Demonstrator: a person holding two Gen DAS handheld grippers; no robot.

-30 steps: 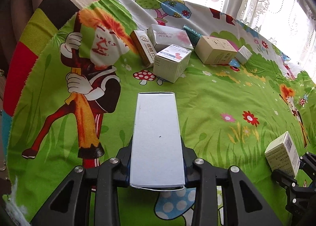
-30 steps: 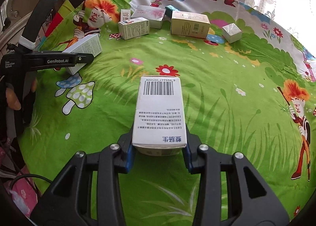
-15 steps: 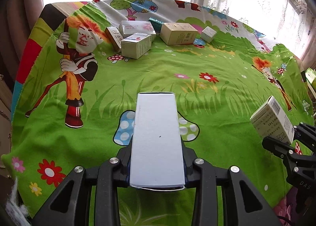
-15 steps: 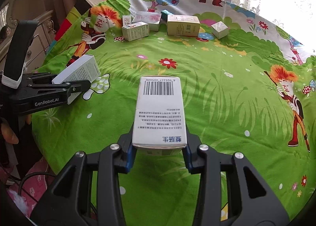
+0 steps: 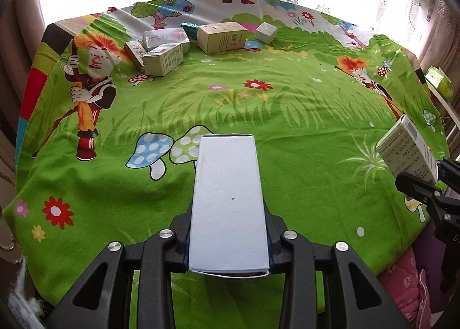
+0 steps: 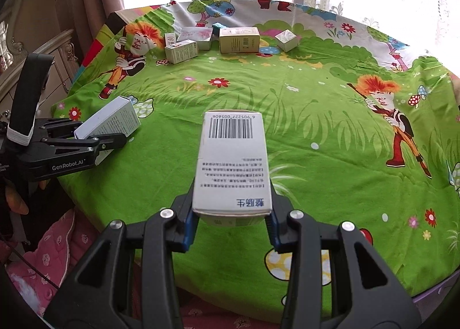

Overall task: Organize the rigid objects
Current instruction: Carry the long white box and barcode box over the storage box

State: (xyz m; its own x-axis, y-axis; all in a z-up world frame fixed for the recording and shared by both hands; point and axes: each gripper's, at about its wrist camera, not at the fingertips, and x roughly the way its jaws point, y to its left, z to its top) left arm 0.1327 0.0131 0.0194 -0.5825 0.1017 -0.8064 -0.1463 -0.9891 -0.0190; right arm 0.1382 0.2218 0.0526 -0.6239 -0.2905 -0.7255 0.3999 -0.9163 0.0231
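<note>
At the far left of the cartoon-print cloth (image 5: 258, 105) covering the surface, a cluster of small cartons (image 5: 164, 54) lies huddled together, with a larger cream box (image 5: 222, 37) just beside it and a little white cube box (image 5: 266, 32) apart to the right. Nearer the camera, the left gripper (image 5: 228, 238) is clamped on a plain white carton (image 5: 227, 199), which sticks out forward between its jaws, clear of the cloth. To the right, the right gripper (image 6: 231, 221) is likewise closed on a white medicine box with a barcode (image 6: 233, 162), also held above the cloth at the near edge. Both hands look to be mid-carry, each bearing one box. The next move likely calls for choosing a spot, perhaps by the far group, lowering each box flat and square with its neighbours, then easing the jaws apart without knocking the others.
</note>
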